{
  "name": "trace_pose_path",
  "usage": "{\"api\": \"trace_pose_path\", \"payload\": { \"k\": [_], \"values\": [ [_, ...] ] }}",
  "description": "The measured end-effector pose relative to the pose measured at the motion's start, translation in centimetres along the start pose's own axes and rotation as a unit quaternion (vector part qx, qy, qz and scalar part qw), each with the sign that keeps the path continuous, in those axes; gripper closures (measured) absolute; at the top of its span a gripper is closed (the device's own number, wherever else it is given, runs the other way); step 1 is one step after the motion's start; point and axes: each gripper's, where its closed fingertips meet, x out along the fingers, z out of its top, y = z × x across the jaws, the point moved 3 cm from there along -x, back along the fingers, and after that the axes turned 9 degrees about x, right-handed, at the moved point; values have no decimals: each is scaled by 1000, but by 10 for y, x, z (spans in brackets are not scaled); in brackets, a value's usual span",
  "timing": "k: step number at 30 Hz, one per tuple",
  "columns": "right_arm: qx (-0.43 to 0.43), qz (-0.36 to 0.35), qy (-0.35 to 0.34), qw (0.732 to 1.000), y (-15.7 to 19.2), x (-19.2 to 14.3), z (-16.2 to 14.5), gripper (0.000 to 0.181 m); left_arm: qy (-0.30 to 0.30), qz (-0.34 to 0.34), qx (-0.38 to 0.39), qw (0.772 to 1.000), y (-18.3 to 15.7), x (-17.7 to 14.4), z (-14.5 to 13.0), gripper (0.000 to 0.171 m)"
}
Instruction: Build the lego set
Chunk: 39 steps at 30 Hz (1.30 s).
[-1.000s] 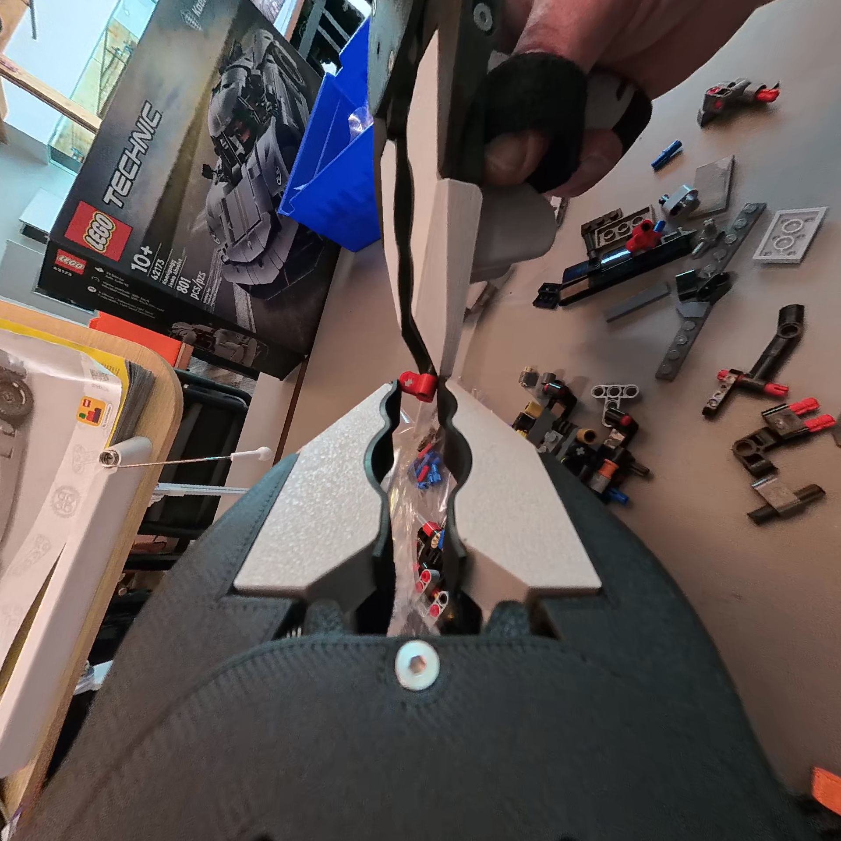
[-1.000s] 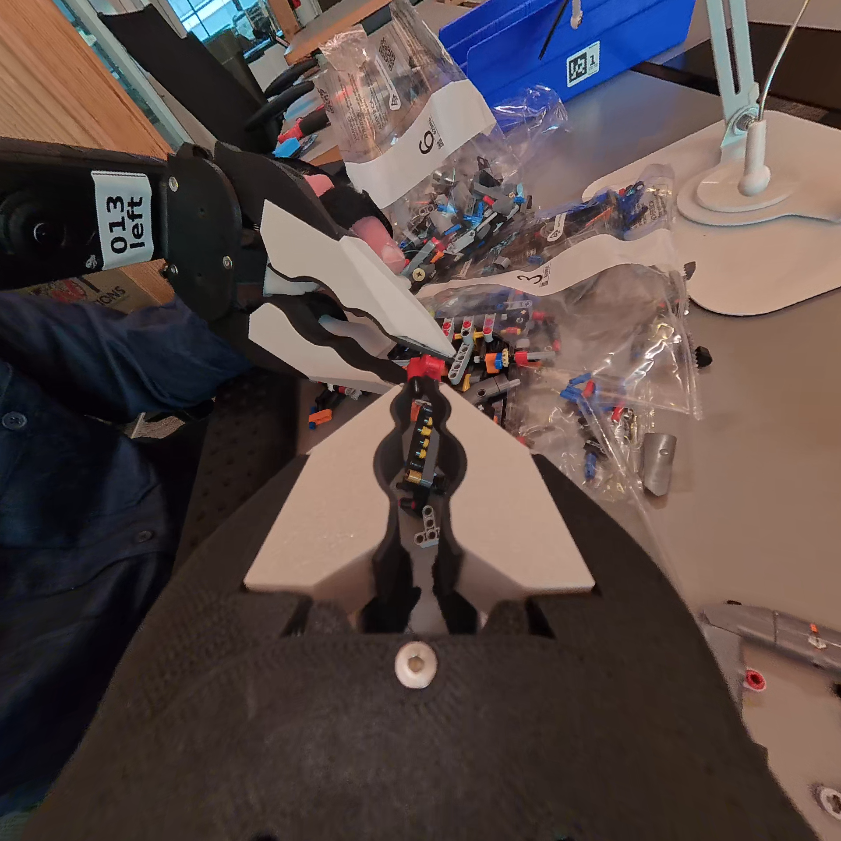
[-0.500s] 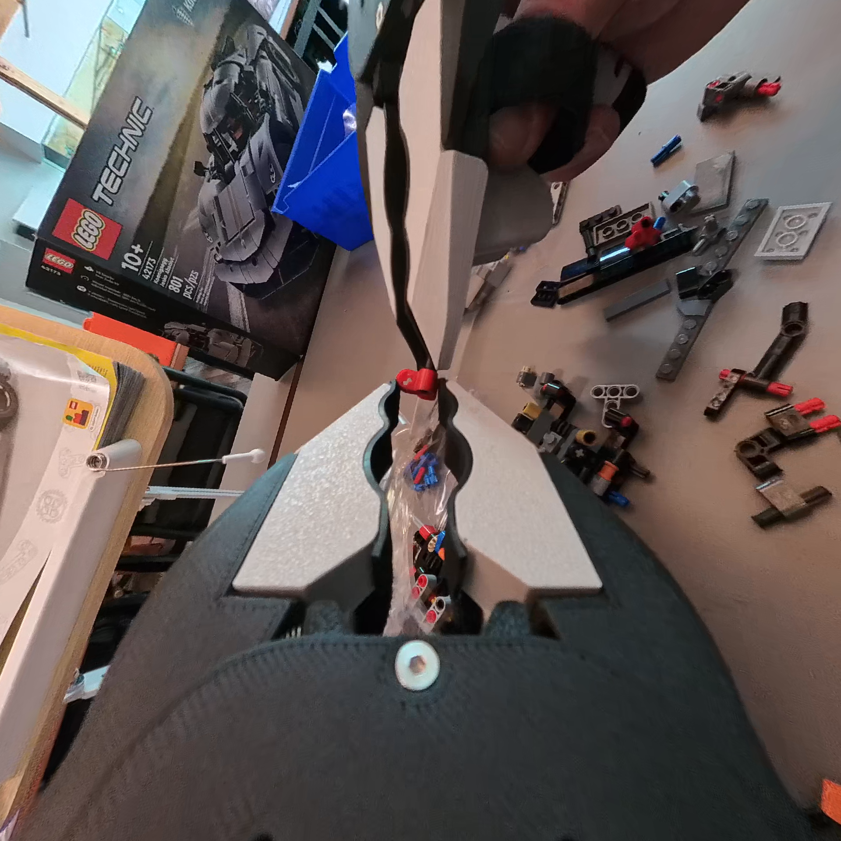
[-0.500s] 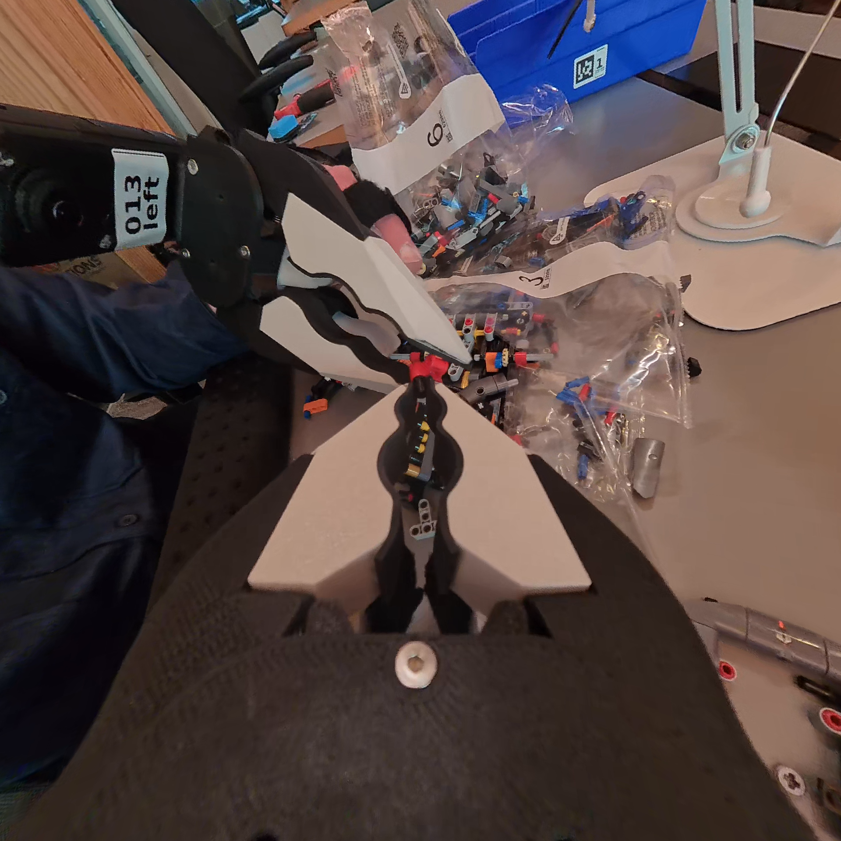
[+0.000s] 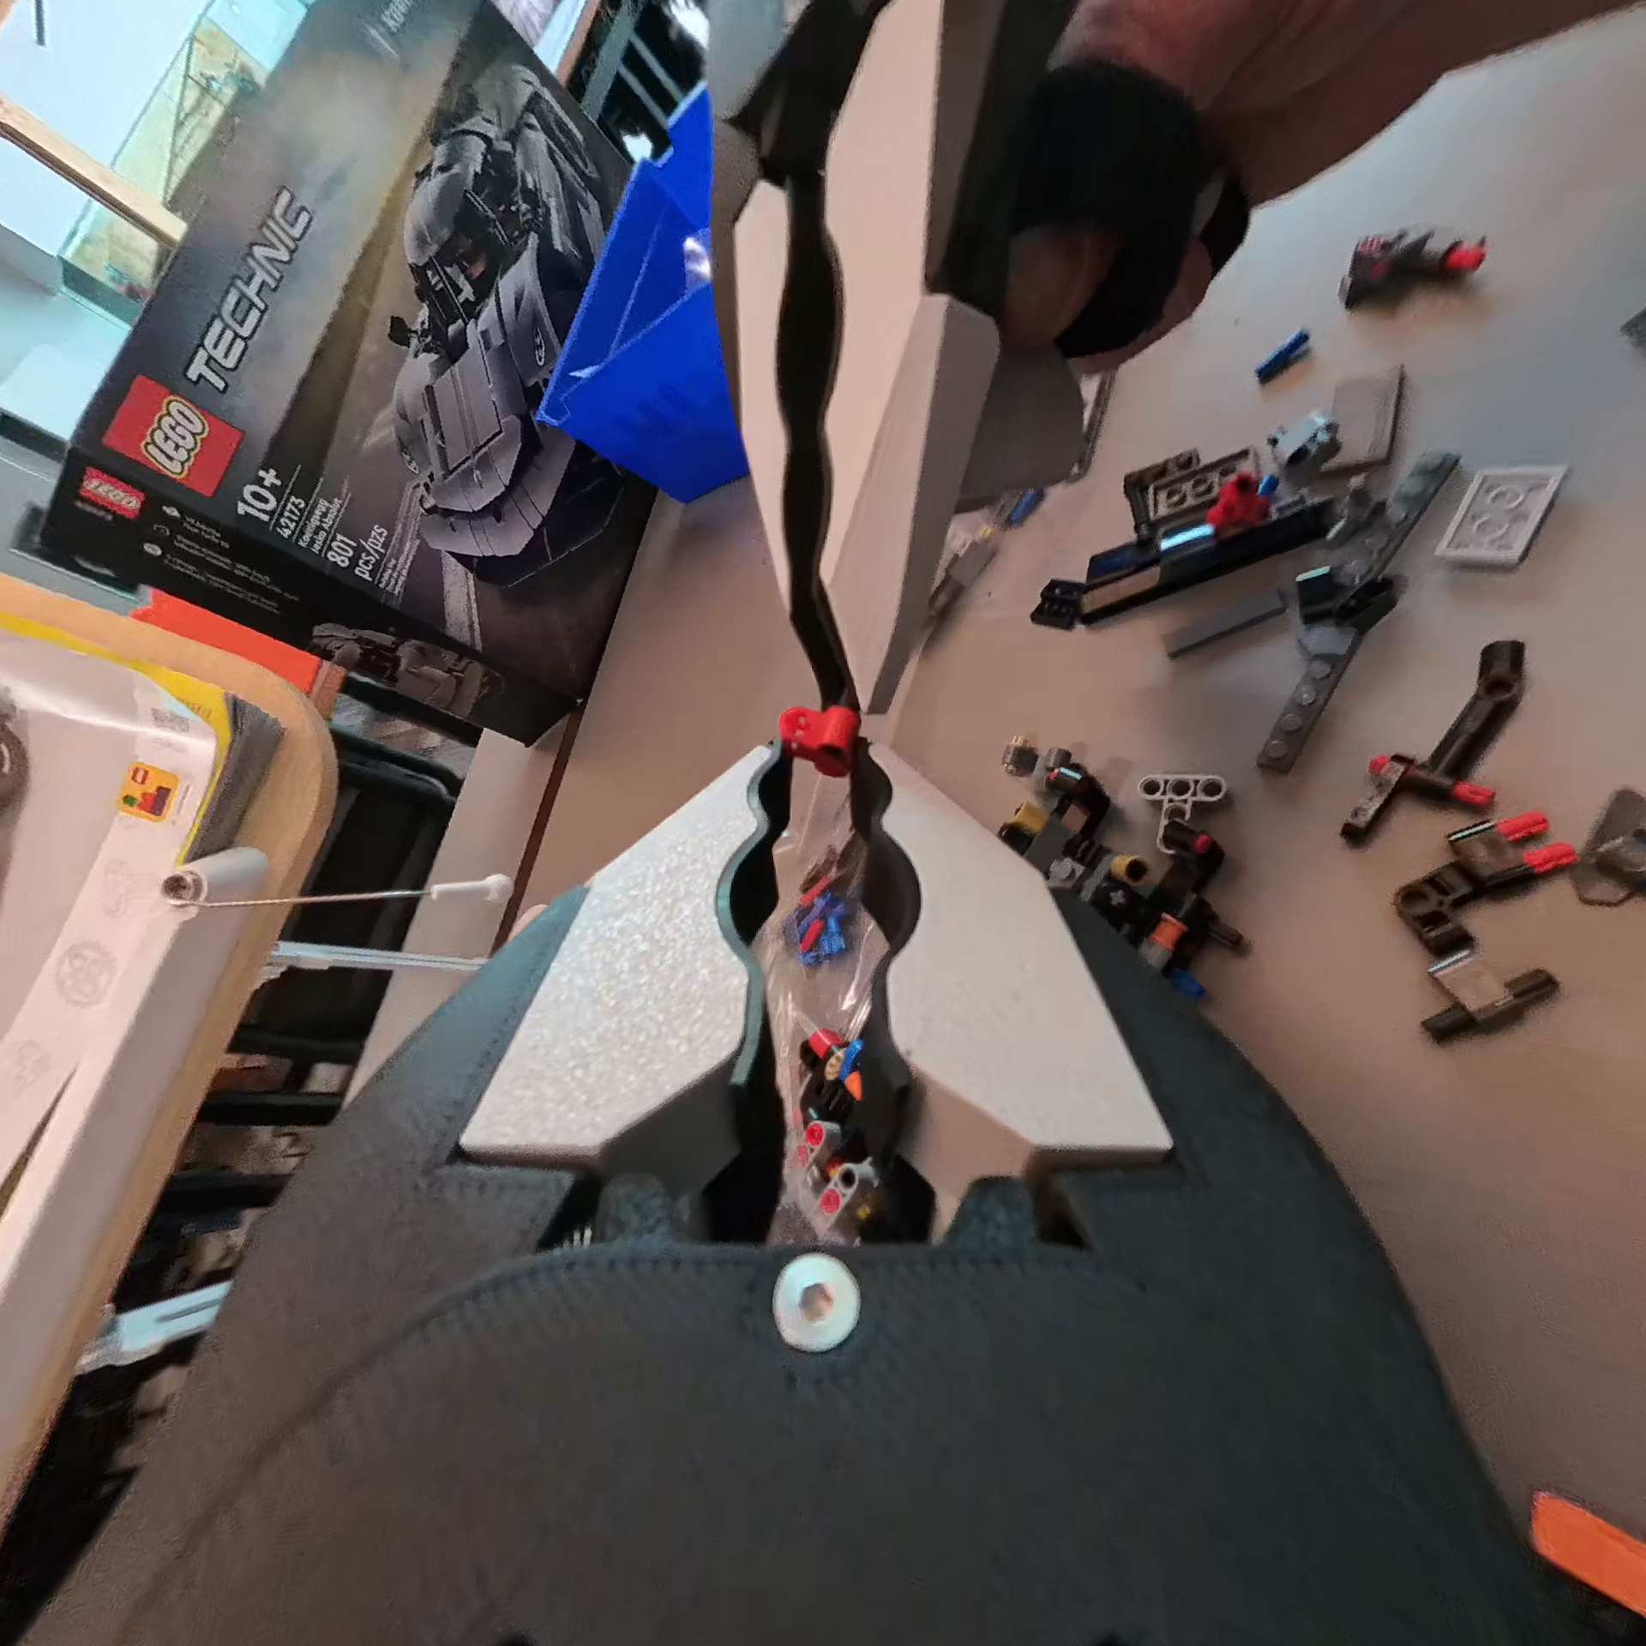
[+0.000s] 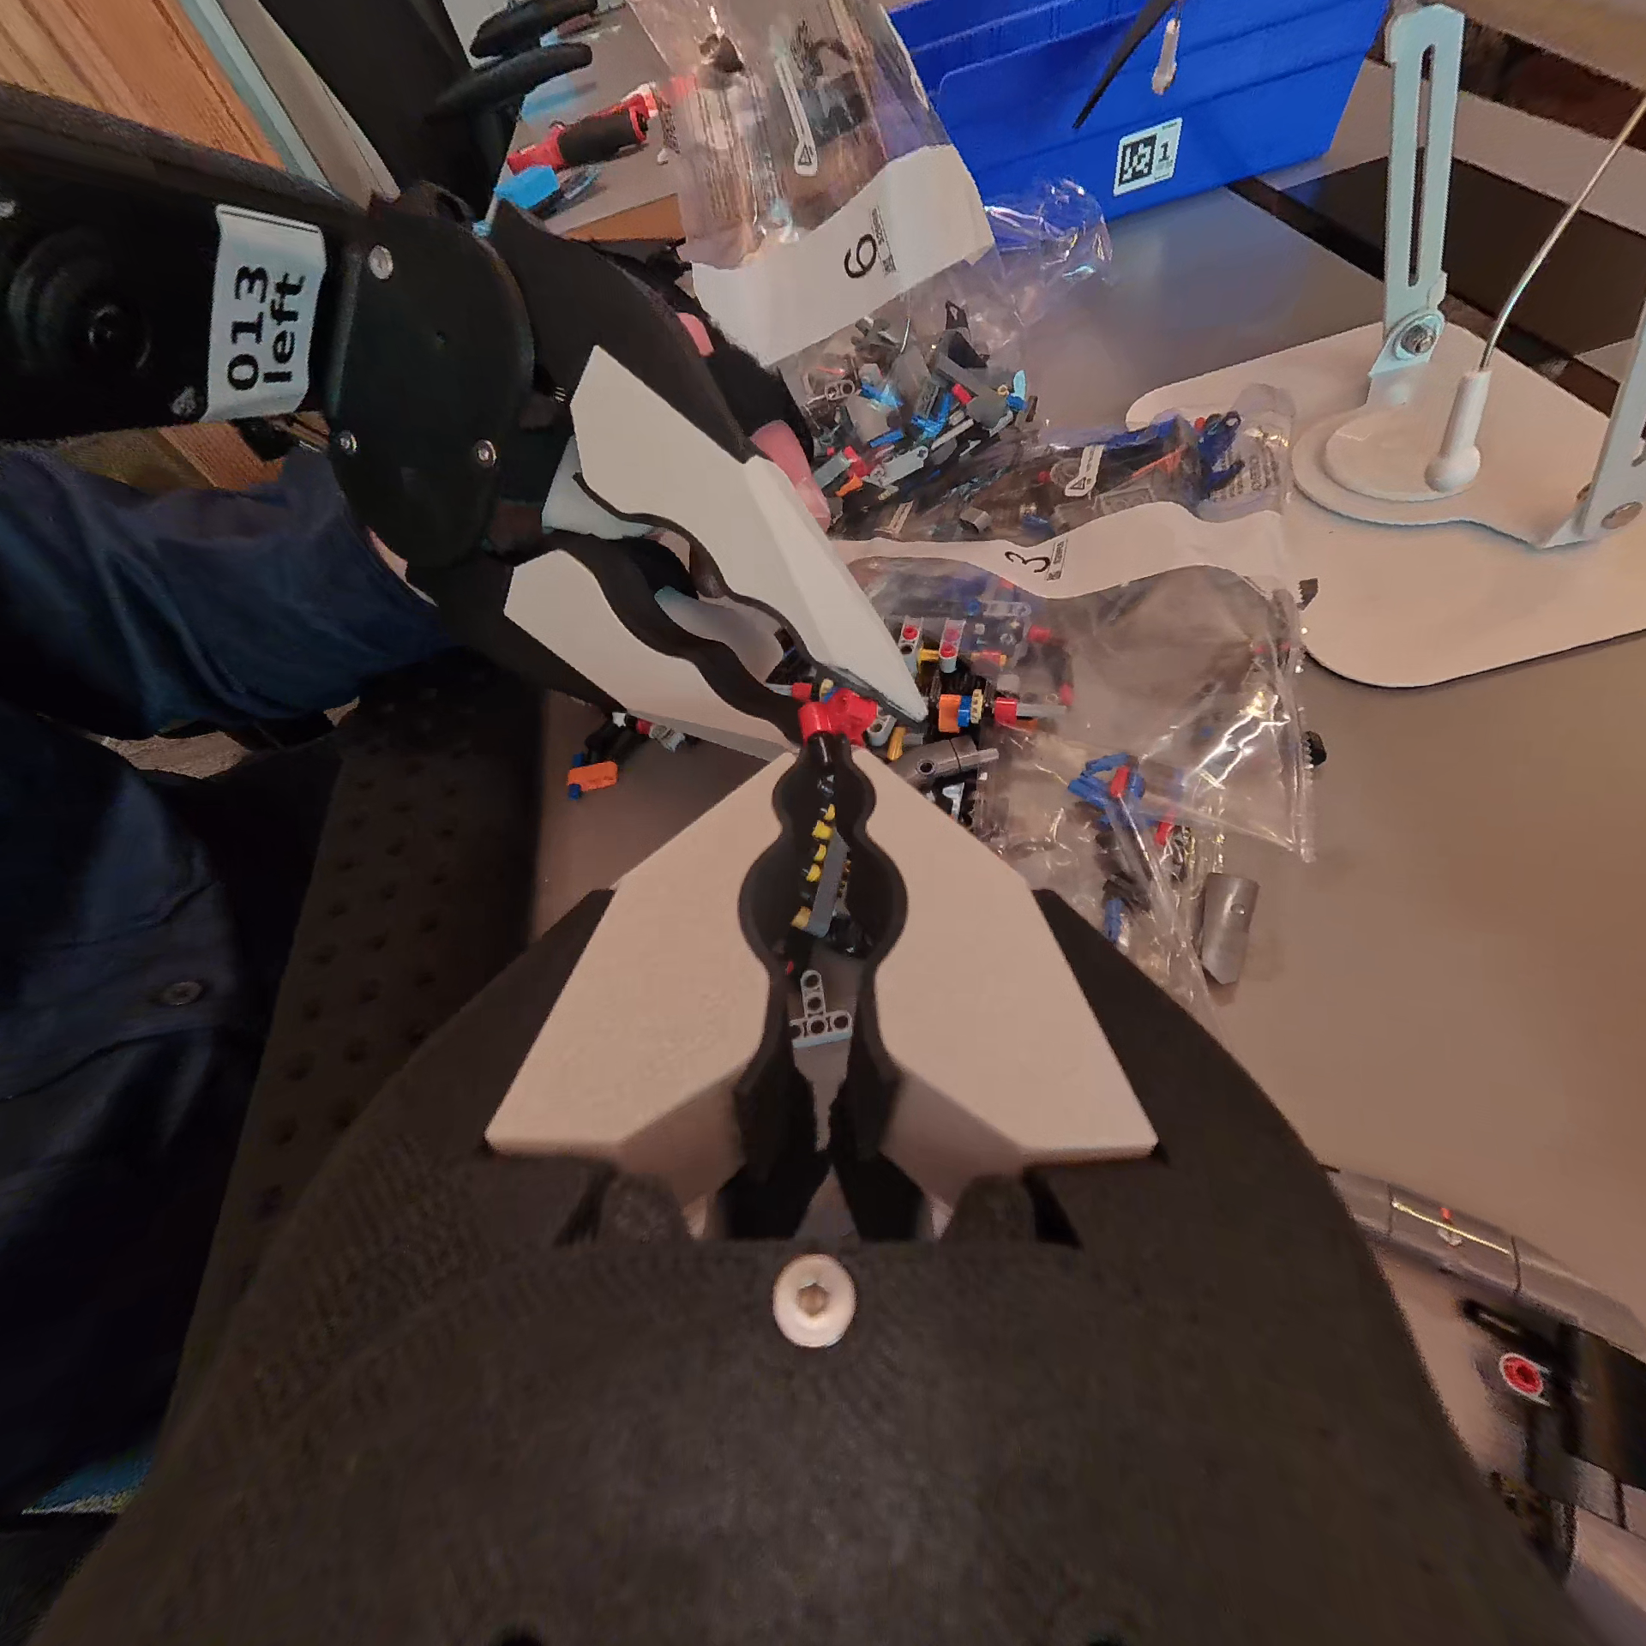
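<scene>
A small red Lego connector (image 5: 815,732) hangs in the air where my two grippers meet tip to tip. My left gripper (image 5: 818,761) is shut on it from below in the left wrist view. My right gripper (image 5: 839,699) comes down from above, shut, with its tip against the connector. In the right wrist view the red connector (image 6: 835,715) sits just past my right gripper (image 6: 824,753), which is shut on a small black pin (image 6: 824,746) that meets the connector. The left gripper (image 6: 868,704) reaches in from the left.
The Lego box (image 5: 356,401) and a blue bin (image 5: 659,356) stand at the back. Loose parts (image 5: 1113,873) and a black sub-assembly (image 5: 1202,552) lie on the table (image 5: 1336,1247). Clear part bags (image 6: 1113,712), a white lamp base (image 6: 1425,570) and a grey assembly (image 6: 1425,1238) lie nearby. Less than 4 cm separates the two grippers' tips.
Both grippers stay pressed together at the red connector. The pair has shifted slightly, and the connector has turned a little at the tips.
</scene>
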Motion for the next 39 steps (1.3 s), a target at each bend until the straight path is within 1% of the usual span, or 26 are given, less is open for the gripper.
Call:
{"api": "trace_pose_path", "payload": {
  "k": [1, 3, 4, 5, 6, 8, 11, 12, 14, 16, 19, 24, 26, 28, 31, 35, 39],
  "values": [
    [-1, 0, -6, 1000, 1, -2, 2, 180, -3, -1, -11, 1000, 2, -2, 0, 168],
    [-2, -7, -9, 1000, -2, -6, 3, 181, 0, 23, -31, 999, 13, -8, -5, 171],
    [-2, -27, -2, 1000, -9, -9, -1, 181, -19, 25, -60, 998, 21, -15, -6, 171],
    [3, -31, -5, 999, -12, -13, -1, 181, -43, 20, -98, 994, 28, -22, -7, 171],
    [13, -20, -20, 1000, -12, -16, 2, 181, -59, 12, -125, 990, 32, -26, -10, 171],
    [6, -19, -24, 1000, -10, -16, 5, 181, -55, 2, -118, 991, 26, -22, -14, 171],
    [-27, -24, -20, 999, -3, -9, 5, 180, -78, -55, -126, 987, 8, -11, -4, 171],
    [-43, -33, -19, 998, -3, -9, 5, 180, -90, -64, -135, 985, 7, -11, -2, 171],
    [-69, -59, -11, 996, -6, -9, 3, 181, -116, -83, -179, 973, 11, -13, 1, 163],
    [-92, -54, -15, 994, 0, -9, 5, 181, -137, -100, -218, 961, 13, -14, 2, 157],
    [-116, -57, -14, 992, 4, -7, 5, 181, -160, -125, -249, 947, 11, -14, 5, 152],
    [-145, -57, -13, 988, 9, -4, 5, 181, -185, -163, -275, 929, 5, -13, 13, 153],
    [-153, -61, -12, 986, 10, -4, 5, 181, -191, -162, -287, 925, 8, -15, 11, 160],
    [-156, -57, -20, 986, 12, -4, 7, 181, -202, -172, -299, 917, 10, -17, 12, 160],
    [-159, -60, -15, 985, 13, -4, 6, 181, -191, -167, -287, 924, 8, -17, 11, 161],
    [-162, -57, -24, 985, 17, -5, 9, 181, -203, -176, -297, 916, 11, -21, 13, 161],
    [-171, -55, -20, 983, 18, -5, 7, 181, -200, -186, -293, 916, 9, -23, 14, 162]
  ]
}}
